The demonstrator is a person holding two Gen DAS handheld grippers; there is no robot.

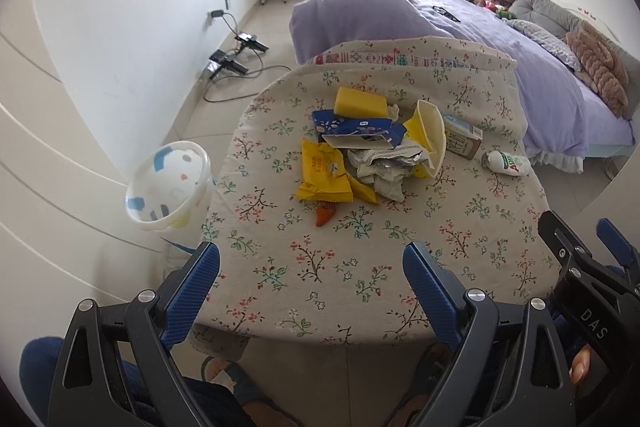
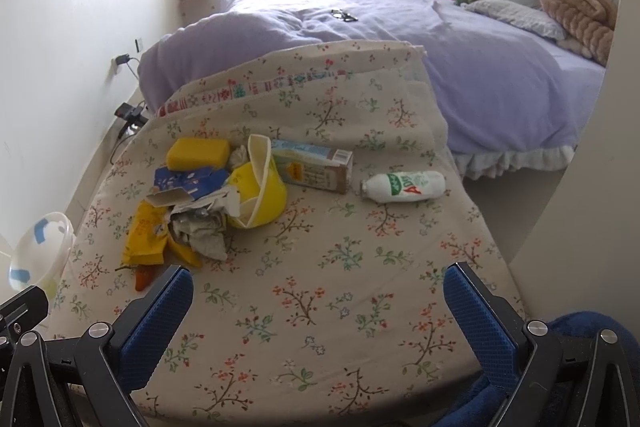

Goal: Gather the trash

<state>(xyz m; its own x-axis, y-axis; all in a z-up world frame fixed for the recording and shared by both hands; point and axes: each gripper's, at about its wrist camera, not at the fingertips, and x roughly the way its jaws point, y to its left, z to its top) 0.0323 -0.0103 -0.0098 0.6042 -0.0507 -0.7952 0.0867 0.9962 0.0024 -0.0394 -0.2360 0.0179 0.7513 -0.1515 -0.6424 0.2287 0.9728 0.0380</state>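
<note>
Both tongs are held at the near edge of the table (image 1: 460, 259), and both are spread wide with nothing between their blue pads. The left tongs (image 1: 312, 279) sit low over the floral cloth, the right tongs (image 2: 318, 303) likewise, just to their right. The trash lies in a heap toward the middle of the table, ahead of both tongs and well apart from them. The heap comprises a yellow sponge (image 1: 360, 102) at the far side, a torn blue carton (image 1: 352, 127) touching it, a yellow wrapper (image 1: 322, 171) on the near left, crumpled silver foil (image 1: 384, 167) beside that, and a tipped yellow bowl (image 1: 428, 131) on the right. A small orange scrap (image 1: 325, 215) lies nearest the left tongs, just in front of the yellow wrapper. A brown-and-white drink box (image 2: 316, 169) lies on its side behind the bowl, and a white bottle (image 2: 404, 186) lies on its side to the right of the box, apart from the heap. A white bin (image 1: 168, 183) stands on the floor just beside the table's left edge, ahead and left of the left tongs.
</note>
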